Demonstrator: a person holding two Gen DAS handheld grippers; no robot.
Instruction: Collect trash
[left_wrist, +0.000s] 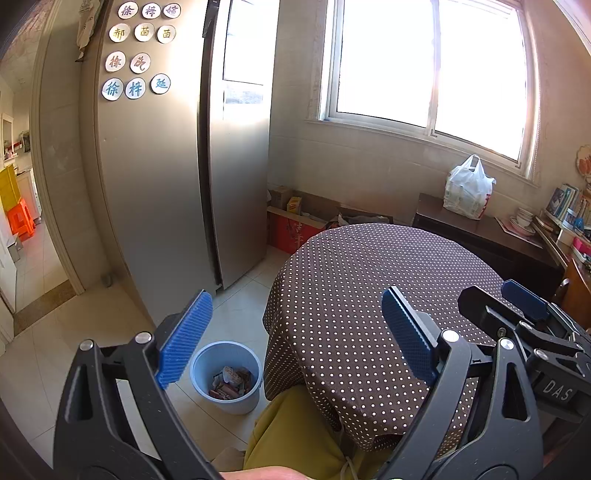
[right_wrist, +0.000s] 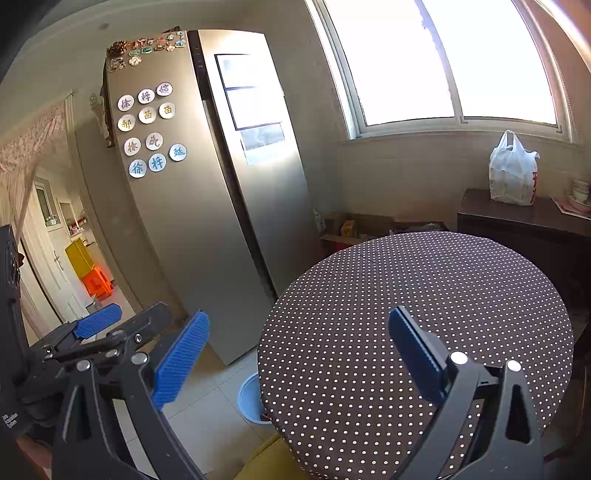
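left hand-held gripper (left_wrist: 295, 343) agape, empty | right hand-held gripper (right_wrist: 299, 358) agape, empty over bench (right_wrist: 461, 295) | bin (left_wrist: 225, 373) left of bench, trash (left_wrist: 231, 382) inside

We see a light blue plastic waste bin (left_wrist: 224, 376) standing upright on the pale floor tiles, just beside the round table with the brown polka-dot cloth (left_wrist: 369, 295), at its fridge-facing side. Its mouth is open and it is partly filled with crumpled trash (left_wrist: 231, 382), which looks to us like wrappers in reddish and pale tones. From the right wrist view only a slice of the bin's rim and inner wall (right_wrist: 249, 398) shows past the table's edge.
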